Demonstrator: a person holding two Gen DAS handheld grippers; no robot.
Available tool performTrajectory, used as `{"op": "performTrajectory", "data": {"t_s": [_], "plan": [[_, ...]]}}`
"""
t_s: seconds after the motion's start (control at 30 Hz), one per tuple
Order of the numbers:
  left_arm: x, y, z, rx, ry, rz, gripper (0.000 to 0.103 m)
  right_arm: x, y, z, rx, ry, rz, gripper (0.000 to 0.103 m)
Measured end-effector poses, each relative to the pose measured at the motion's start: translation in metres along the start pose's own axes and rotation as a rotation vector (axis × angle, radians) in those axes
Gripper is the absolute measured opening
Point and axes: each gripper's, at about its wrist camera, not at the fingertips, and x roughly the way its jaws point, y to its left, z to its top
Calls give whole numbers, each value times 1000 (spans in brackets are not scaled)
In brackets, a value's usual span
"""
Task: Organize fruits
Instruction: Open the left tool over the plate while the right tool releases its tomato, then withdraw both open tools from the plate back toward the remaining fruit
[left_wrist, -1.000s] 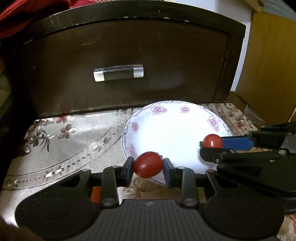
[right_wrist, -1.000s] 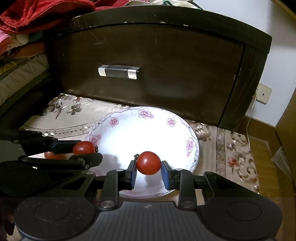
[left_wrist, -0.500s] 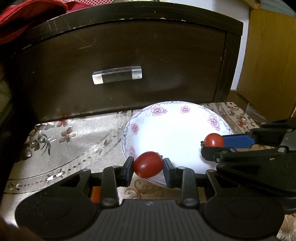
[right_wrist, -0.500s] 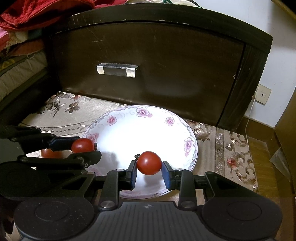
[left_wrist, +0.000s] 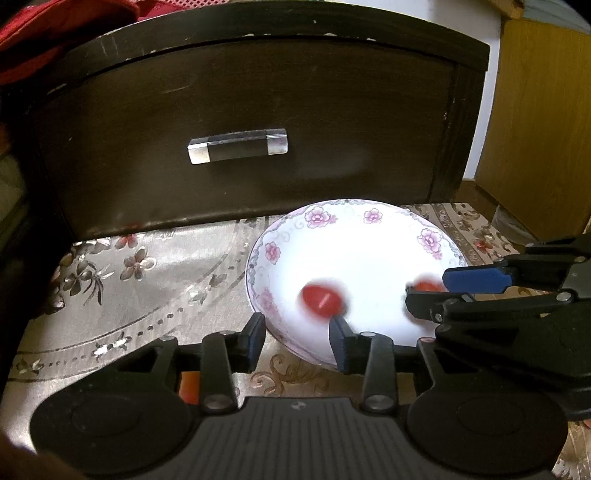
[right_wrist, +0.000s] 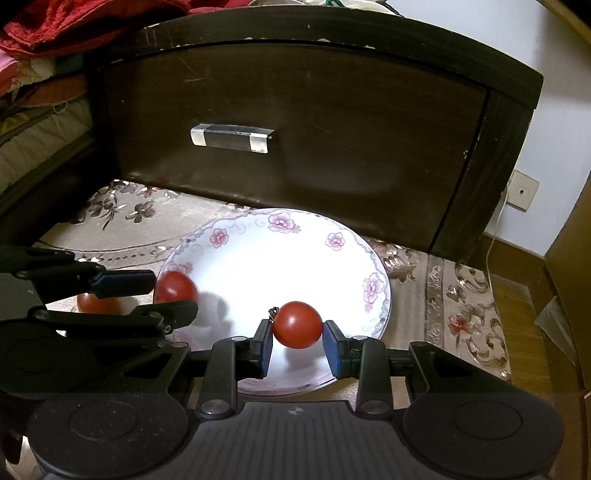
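Note:
A white plate with pink flowers (left_wrist: 373, 216) (right_wrist: 373, 266) lies on the patterned cloth before a dark drawer. My left gripper (left_wrist: 297, 339) is open over the plate's near left rim; a red cherry tomato (left_wrist: 322, 300) (right_wrist: 175, 287), blurred by motion, is loose on the plate just beyond it. My right gripper (right_wrist: 297, 349) has its jaws spread slightly; a second tomato (right_wrist: 297, 324) (left_wrist: 424, 286) sits between them, over the plate, with small gaps at the pads. Another red tomato (right_wrist: 98, 303) lies on the cloth left of the plate.
The dark drawer front (left_wrist: 258, 122) with a clear bar handle (left_wrist: 238, 146) stands upright close behind the plate. Red cloth (right_wrist: 74, 18) lies on top of it. A wooden cabinet (left_wrist: 543, 129) is at the right, a wall socket (right_wrist: 521, 190) low on the wall.
My left gripper opened and its tomato dropped onto the plate, rolling right. My right gripper's jaws widened around its tomato, which sits lower.

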Motion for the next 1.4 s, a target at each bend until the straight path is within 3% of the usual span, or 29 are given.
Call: {"op": "performTrajectory", "data": {"t_s": [0.53, 0.83, 1.4], "plan": [[-5, 2, 1, -9, -4, 6, 45, -3, -4, -1, 0, -19, -16, 43], [-20, 3, 2, -1, -18, 9, 51, -9, -6, 1, 10, -39, -19, 50], [-47, 9, 1, 4, -15, 39, 52, -26, -17, 4, 63, -75, -19, 51]]}}
